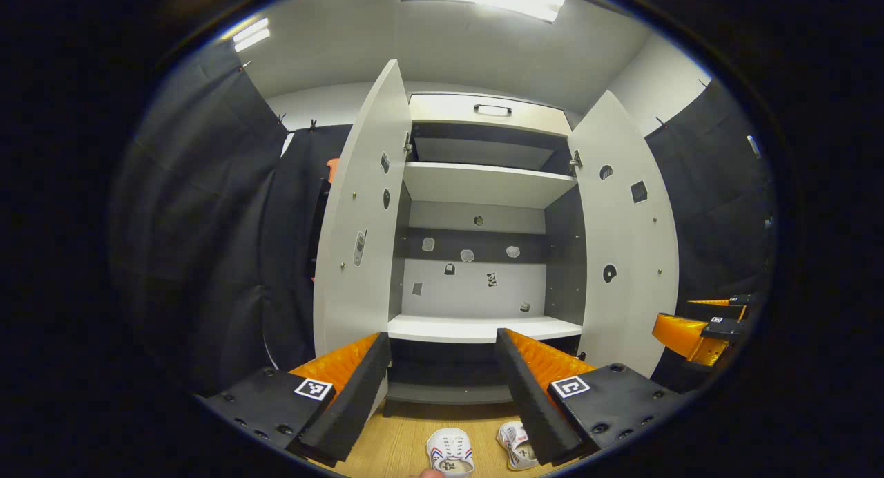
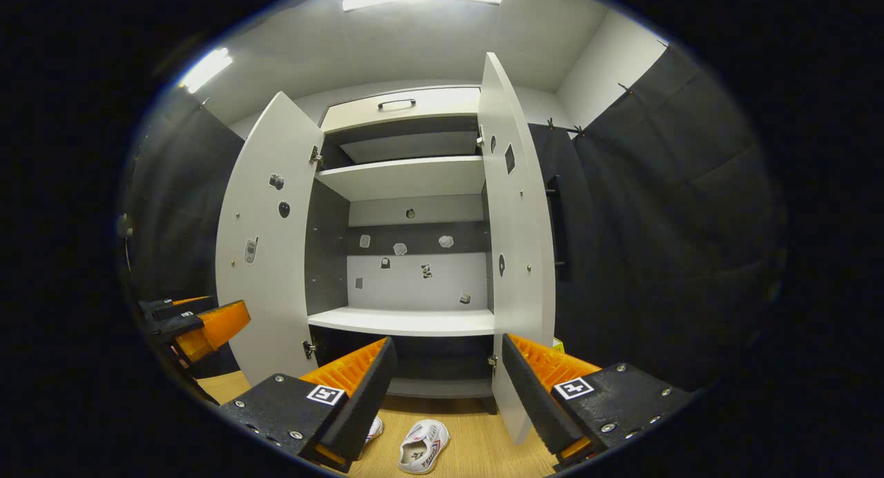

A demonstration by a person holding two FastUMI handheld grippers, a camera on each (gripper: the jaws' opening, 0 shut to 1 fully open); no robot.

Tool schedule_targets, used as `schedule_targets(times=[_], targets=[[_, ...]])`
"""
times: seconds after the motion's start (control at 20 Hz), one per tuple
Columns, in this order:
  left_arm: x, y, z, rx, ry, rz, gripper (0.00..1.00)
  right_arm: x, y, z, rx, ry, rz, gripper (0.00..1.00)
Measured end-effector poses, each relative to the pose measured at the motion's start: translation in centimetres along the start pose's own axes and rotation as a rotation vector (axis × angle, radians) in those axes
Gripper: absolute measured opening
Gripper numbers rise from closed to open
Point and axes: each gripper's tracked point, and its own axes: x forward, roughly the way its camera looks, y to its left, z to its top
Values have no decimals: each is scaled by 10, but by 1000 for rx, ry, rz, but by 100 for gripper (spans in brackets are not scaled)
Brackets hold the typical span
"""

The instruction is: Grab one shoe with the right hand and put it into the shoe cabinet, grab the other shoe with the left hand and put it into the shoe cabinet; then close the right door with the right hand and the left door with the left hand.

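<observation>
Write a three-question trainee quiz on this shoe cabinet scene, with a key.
1. True or false: both doors of the shoe cabinet are open.
2. Where are the two shoes? A) middle shelf B) floor before the cabinet C) in the grippers
3. Fill in: the left gripper and right gripper both stand ____.

Key: 1 true; 2 B; 3 open
</observation>
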Motion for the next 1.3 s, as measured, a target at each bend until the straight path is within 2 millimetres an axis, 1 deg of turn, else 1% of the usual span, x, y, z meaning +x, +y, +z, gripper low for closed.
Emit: schedule_targets(times=[0.25, 0.55, 0.65, 0.85, 0.9, 0.95, 1.05, 1.15, 1.3], targets=[[3, 5, 1, 8, -4, 8, 99, 2, 4, -1, 3, 0, 4, 94], [6, 4, 2, 14, -8, 5, 99, 8, 9, -7, -5, 10, 11, 95], [6, 5, 0, 18, -9, 6, 99, 13, 11, -14, -19, 22, 13, 94], [6, 5, -1, 18, -8, 8, 99, 24, 21, -33, -8, 60, 41, 94], [6, 6, -1, 15, -6, 8, 99, 28, 23, -40, -13, 65, 45, 94], [6, 6, -2, 13, -5, 9, 99, 33, 24, -52, -30, 84, 46, 94], [5, 8, -4, 10, -1, 14, 99, 42, 28, -83, -62, 142, 52, 94], [3, 11, -3, 7, -1, 20, 99, 51, 34, -119, -82, 200, 71, 95], [1, 16, -4, 2, 0, 27, 99, 62, 39, -185, -116, 314, 85, 94]])
